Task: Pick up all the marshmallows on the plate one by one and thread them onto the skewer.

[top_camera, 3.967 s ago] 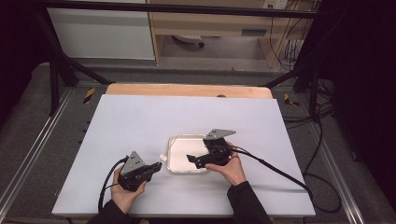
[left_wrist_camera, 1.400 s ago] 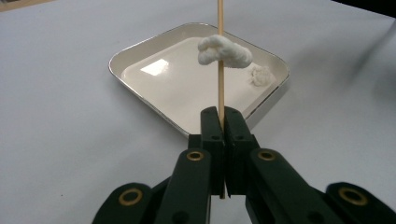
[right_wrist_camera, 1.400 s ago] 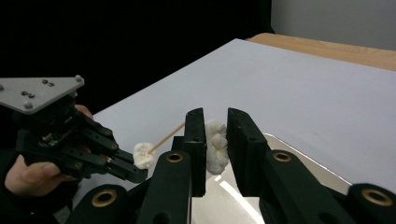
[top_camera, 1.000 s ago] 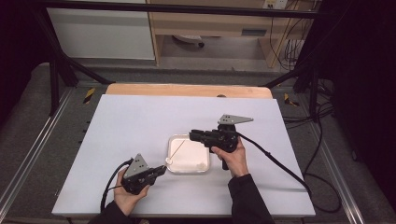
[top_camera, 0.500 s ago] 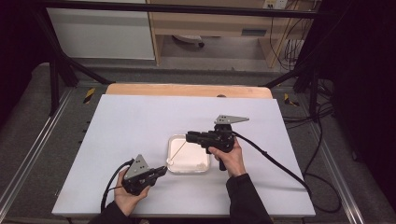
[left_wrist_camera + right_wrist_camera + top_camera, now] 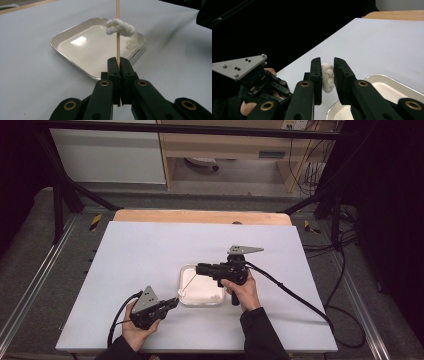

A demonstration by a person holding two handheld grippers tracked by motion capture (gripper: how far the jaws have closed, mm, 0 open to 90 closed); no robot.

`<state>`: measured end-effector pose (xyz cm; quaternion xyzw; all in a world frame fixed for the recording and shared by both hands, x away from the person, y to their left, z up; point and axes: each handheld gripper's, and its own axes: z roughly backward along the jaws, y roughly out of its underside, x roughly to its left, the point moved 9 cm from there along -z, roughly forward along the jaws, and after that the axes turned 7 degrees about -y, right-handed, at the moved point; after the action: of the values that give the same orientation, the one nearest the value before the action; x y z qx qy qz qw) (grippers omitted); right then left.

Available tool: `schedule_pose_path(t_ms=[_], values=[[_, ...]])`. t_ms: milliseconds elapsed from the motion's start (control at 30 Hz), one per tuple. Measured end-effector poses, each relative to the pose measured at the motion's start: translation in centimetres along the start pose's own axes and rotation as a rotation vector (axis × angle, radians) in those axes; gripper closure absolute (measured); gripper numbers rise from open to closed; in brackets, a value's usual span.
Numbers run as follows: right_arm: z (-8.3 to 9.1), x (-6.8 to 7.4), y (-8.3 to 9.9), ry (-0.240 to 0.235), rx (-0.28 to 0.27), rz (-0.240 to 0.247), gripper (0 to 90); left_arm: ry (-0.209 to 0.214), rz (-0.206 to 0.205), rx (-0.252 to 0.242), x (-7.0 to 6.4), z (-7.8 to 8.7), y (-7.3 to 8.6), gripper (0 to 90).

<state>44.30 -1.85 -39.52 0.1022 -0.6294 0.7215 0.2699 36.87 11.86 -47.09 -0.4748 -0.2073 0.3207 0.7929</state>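
Observation:
My left gripper is shut on a thin wooden skewer that rises over a shallow white tray. A white fluffy lump is threaded on the skewer above the tray. My right gripper is shut on a second white lump. In the high view the left gripper sits at the tray's near left corner. The skewer slants up toward the right gripper, which hovers over the tray's far edge.
A small white scrap lies in the tray's far corner. White table surface spreads all around the tray. A wooden strip edges the table's far side. Cables trail off to the right.
Four seconds ago the right gripper was low at the tray's right side. It has since lifted and shifted toward the far edge, then edged slightly left. The left gripper has barely moved.

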Motion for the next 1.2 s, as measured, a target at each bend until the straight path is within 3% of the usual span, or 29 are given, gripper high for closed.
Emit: schedule_pose_path(t_ms=[567, 867, 900, 1133, 1200], values=[[-0.8, 0.4, 0.6, -0.028, -0.030, -0.023, 79.3, -0.009, 0.013, -0.011, 0.0, -0.1, 0.0, 88.6], [-1.1, 0.4, 1.1, -0.027, -0.024, -0.020, 79.9, -0.004, -0.005, -0.021, 0.0, -0.3, -0.2, 88.6], [-1.2, 0.5, 1.1, -0.028, -0.023, -0.022, 79.9, -0.012, 0.008, -0.005, -0.1, -0.2, 0.0, 88.6], [-1.5, 0.6, 1.6, -0.038, -0.017, -0.027, 79.8, -0.010, 0.013, -0.011, -0.2, -0.3, -0.1, 88.6], [-1.7, 0.6, 1.9, -0.046, -0.008, -0.036, 79.6, -0.007, -0.008, -0.026, -0.1, -0.5, -0.4, 88.6]])
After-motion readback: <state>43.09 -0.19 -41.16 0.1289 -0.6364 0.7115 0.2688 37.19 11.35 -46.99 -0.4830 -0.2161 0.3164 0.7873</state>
